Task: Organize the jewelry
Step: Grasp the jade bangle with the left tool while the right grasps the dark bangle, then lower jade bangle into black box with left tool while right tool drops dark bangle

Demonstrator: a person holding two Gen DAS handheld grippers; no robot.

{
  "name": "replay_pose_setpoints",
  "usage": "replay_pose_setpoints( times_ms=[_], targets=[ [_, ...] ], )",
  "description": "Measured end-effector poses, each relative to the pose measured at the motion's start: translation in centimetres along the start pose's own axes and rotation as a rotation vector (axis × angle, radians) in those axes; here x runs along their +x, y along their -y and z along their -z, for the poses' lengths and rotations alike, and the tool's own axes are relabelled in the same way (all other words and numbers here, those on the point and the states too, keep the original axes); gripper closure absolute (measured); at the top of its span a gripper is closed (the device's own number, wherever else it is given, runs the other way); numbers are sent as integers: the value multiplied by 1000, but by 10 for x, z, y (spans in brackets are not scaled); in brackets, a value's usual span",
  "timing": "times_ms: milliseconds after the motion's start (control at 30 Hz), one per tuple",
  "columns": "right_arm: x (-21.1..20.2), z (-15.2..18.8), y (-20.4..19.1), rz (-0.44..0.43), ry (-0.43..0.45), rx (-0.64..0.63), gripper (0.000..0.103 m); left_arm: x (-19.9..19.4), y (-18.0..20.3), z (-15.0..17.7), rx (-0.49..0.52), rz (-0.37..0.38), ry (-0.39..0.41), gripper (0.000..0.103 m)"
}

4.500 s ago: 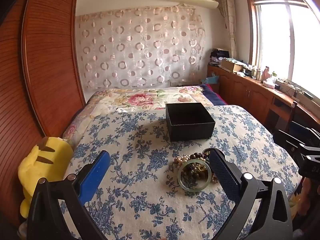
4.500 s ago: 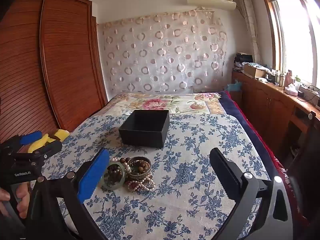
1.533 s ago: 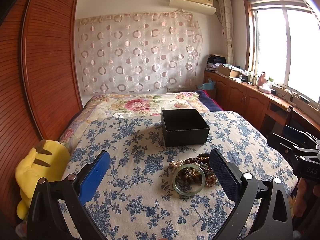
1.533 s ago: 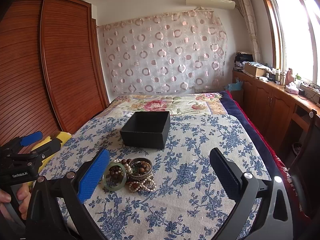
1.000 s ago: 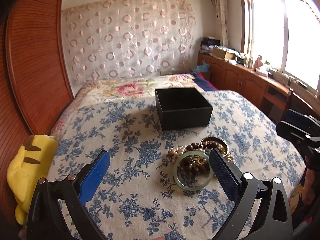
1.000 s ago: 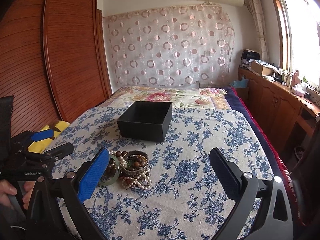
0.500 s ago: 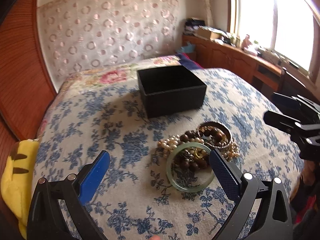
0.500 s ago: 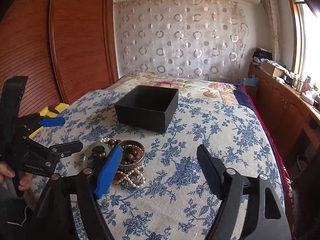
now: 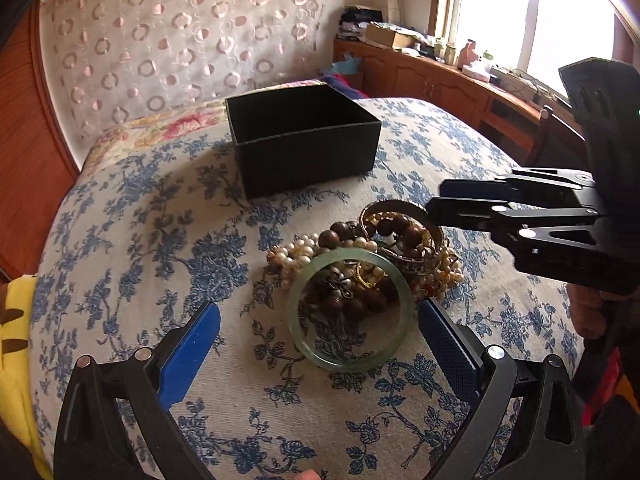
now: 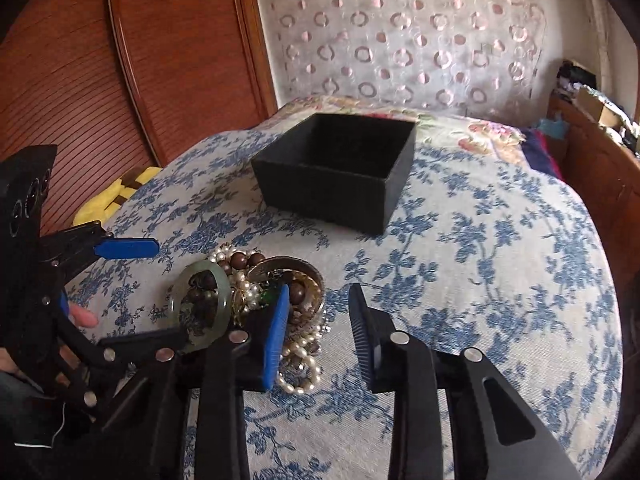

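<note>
A heap of jewelry lies on the blue-flowered bedspread: a pale green jade bangle [image 9: 349, 309] [image 10: 200, 304], a metal bangle [image 9: 402, 232] [image 10: 298, 284], brown wooden beads [image 9: 332, 238] and pearl strands [image 10: 298, 376]. An open black box [image 9: 304, 144] [image 10: 340, 172] stands behind the heap. My left gripper [image 9: 318, 336] is open, low over the bed, its fingers either side of the jade bangle. My right gripper [image 10: 320, 320] is partly closed, empty, at the right edge of the heap by the metal bangle; it also shows in the left wrist view [image 9: 444, 200].
A yellow plush toy [image 9: 16, 320] [image 10: 116, 196] lies at the bed's left edge by the wooden wardrobe [image 10: 160, 60]. A patterned curtain [image 10: 400, 40] hangs behind the bed. A wooden counter [image 9: 460, 76] runs under the window on the right.
Both grippers have moved forward and down toward the jewelry heap. The right gripper's jaws have narrowed. The left gripper stays wide open and now straddles the jade bangle.
</note>
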State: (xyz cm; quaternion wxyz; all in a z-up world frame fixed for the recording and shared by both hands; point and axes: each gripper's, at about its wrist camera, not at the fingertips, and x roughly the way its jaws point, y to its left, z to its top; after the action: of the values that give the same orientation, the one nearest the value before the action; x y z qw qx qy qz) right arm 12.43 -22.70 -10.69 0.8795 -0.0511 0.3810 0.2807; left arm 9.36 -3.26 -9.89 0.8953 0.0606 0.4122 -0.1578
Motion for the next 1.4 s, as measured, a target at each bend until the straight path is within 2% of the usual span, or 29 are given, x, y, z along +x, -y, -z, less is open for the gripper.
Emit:
replay_pose_setpoints(
  times_ms=[100,300,433,633,800,867,1167,1400],
  targets=[
    [11,-1,5,-14,-35,27,73,4,2,1,-7,9,-17,7],
    [20,-4,11,-66,-74,77,87,9,7,1,9,31,-29,7],
    [17,-5,9,-73,-68,65,95,13,9,0,19,39,-39,7],
    [-1,-6,10,-14,-18,30,96,12,11,-1,21,49,-25,7],
    [-14,-5,16,2,16,29,96,9,10,1,15,52,-19,30],
    [-16,-5,17,4,23,26,96,7,8,2,8,52,-18,34],
    [-20,-6,17,11,38,26,96,-2,-4,2,-41,71,31,35],
    [-24,-29,19,31,76,8,96,-16,-15,-16,-59,53,94,35]
  ],
)
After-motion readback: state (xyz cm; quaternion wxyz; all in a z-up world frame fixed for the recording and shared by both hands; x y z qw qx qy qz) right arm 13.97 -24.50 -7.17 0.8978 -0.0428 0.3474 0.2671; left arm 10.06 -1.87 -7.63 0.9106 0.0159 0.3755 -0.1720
